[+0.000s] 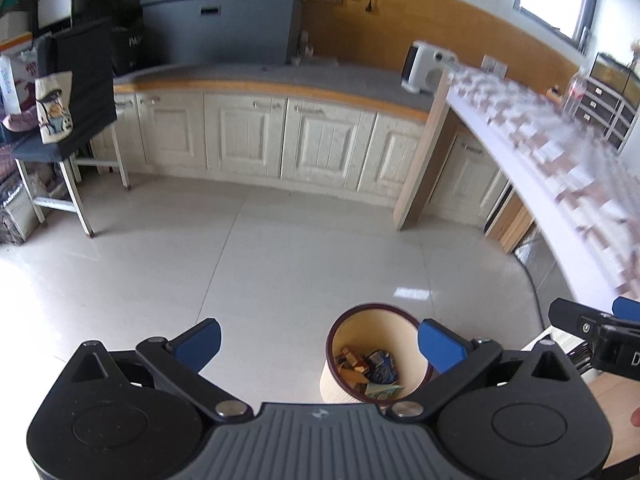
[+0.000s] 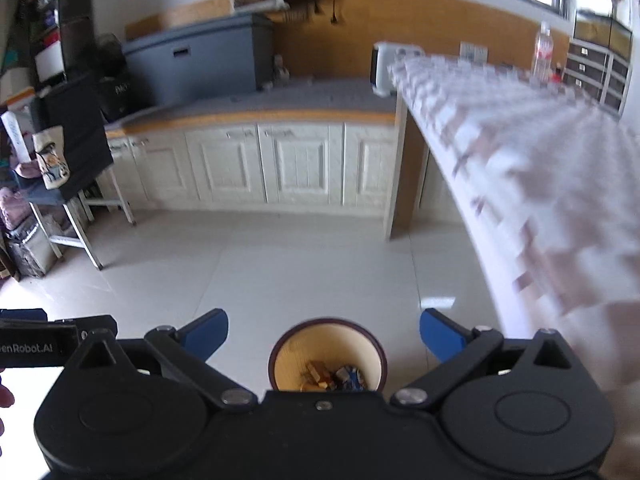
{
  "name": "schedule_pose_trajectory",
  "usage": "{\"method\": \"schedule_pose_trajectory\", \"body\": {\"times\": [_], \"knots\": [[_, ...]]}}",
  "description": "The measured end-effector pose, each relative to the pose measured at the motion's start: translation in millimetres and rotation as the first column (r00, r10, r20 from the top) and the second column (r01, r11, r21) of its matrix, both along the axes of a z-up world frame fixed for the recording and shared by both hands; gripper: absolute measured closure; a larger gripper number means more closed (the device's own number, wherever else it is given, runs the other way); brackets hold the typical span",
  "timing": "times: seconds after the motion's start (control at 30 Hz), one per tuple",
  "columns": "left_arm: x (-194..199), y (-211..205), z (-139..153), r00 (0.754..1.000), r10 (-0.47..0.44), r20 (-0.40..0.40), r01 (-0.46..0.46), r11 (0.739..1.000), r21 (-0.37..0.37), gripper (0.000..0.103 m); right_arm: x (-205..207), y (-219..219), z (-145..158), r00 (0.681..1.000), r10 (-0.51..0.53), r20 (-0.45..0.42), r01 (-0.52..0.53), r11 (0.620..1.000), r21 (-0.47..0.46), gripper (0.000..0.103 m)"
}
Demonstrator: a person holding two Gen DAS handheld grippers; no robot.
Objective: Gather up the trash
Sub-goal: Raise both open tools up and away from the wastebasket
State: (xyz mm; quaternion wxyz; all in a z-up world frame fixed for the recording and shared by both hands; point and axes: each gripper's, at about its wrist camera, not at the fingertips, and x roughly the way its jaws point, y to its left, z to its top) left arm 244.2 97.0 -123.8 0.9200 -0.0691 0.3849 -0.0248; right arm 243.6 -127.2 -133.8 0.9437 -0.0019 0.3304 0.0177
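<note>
A round cream bin with a dark rim (image 1: 376, 354) stands on the pale tiled floor, below and ahead of both grippers. Several wrappers and scraps (image 1: 370, 368) lie at its bottom. My left gripper (image 1: 320, 342) hangs above it, open, with nothing between its blue fingertips (image 1: 200, 342); the bin shows beside the right fingertip. My right gripper (image 2: 324, 338) is open too and empty, with the bin (image 2: 328, 356) centred between its fingers and the trash (image 2: 334, 376) visible inside. The right gripper's black body (image 1: 596, 330) shows at the right edge of the left wrist view.
A table with a checked cloth (image 1: 560, 152) juts in from the right, a clear bottle (image 2: 543, 56) at its far end. Cream cabinets under a grey counter (image 1: 280, 80) line the far wall, with a white heater (image 1: 426, 66). A stool with bags (image 1: 60, 120) stands at left.
</note>
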Motion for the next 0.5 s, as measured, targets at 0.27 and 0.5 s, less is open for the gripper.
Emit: {"method": "schedule_pose_trajectory", "body": {"times": [0.27,0.5], "knots": [[-47.9,-12.7,52.0,0.996,0.004,0.085,-0.006,1.0,0.029,0.0,-42.0,-23.2,49.3,0.997,0.008,0.072,-0.009,1.0,0.021,0.0],[-81.9,-32.4,79.7,0.991,-0.005,0.136,-0.003,0.998,0.063,0.0,-76.5,-47.3,72.0,0.994,-0.008,0.11,0.007,1.0,0.01,0.0]]}}
